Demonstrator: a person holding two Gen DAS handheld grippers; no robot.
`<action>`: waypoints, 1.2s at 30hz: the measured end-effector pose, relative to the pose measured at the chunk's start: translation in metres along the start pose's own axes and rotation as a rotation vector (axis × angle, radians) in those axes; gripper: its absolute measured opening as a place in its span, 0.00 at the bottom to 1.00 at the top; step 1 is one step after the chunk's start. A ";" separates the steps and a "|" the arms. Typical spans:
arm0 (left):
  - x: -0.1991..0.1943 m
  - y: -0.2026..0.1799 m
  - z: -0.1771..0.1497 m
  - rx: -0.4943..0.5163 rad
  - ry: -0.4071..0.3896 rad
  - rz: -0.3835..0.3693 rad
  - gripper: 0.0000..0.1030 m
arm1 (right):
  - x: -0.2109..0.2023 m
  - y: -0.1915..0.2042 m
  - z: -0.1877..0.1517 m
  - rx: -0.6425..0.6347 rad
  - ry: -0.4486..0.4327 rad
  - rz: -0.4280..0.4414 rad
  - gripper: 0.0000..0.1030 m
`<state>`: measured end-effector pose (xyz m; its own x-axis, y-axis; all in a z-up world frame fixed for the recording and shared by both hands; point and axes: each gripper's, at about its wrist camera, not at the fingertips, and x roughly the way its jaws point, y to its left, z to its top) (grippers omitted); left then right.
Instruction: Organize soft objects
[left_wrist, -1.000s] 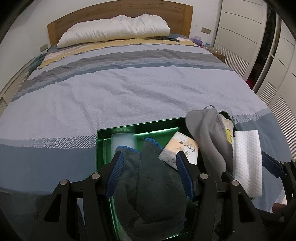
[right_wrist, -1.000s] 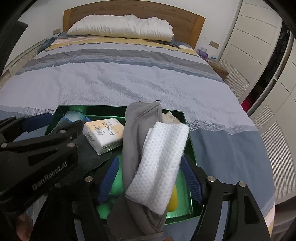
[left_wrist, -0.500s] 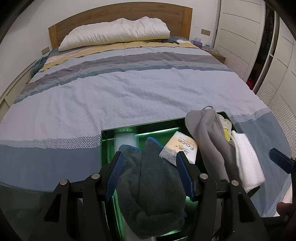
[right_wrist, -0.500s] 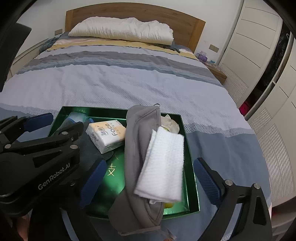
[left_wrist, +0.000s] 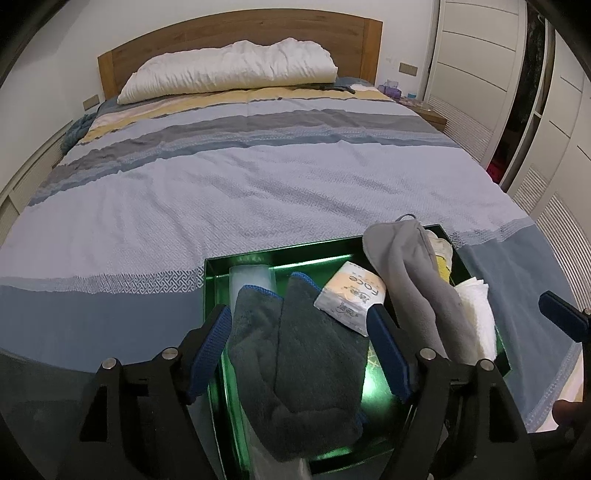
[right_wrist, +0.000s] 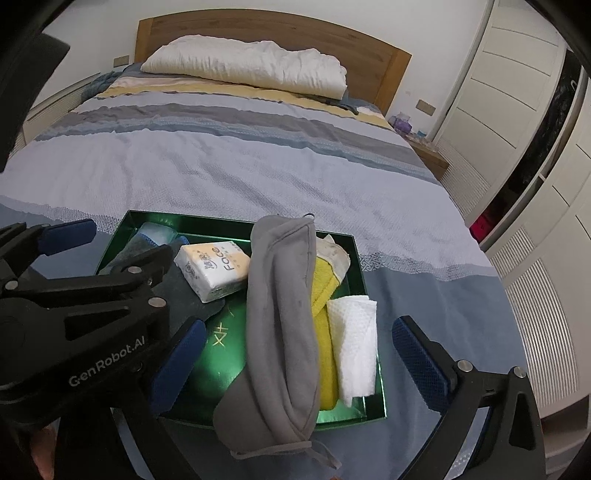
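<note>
Left gripper straddling dark grey towel in green tray; tissue pack and grey cloth alongside.

Green tray holds a grey cloth, yellow towel and white dimpled wipe; striped blue-grey bedspread.

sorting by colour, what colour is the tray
Shiny green tray, clearest in the right wrist view.

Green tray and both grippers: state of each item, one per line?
green tray: on bed, filled
white cloth: folded, in tray, released
grey garment: overhangs near rim
tissue pack: tilted, sealed
dark towel: between left gripper fingers
right gripper: open
</note>
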<state>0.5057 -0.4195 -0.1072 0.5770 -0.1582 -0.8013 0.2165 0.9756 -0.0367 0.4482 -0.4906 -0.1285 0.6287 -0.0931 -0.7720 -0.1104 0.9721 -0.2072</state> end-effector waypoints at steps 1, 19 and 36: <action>-0.001 0.000 0.000 -0.001 0.002 -0.002 0.68 | -0.001 0.000 -0.001 0.000 0.001 -0.001 1.00; -0.034 0.001 -0.025 -0.026 0.012 -0.075 0.69 | -0.022 -0.002 -0.021 -0.016 0.008 -0.035 1.00; -0.084 -0.011 -0.086 0.001 0.054 -0.150 0.69 | -0.074 -0.015 -0.071 0.010 0.059 -0.088 1.00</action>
<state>0.3871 -0.4033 -0.0904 0.4948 -0.2935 -0.8180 0.2982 0.9414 -0.1574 0.3491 -0.5135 -0.1109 0.5892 -0.1901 -0.7853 -0.0493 0.9617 -0.2698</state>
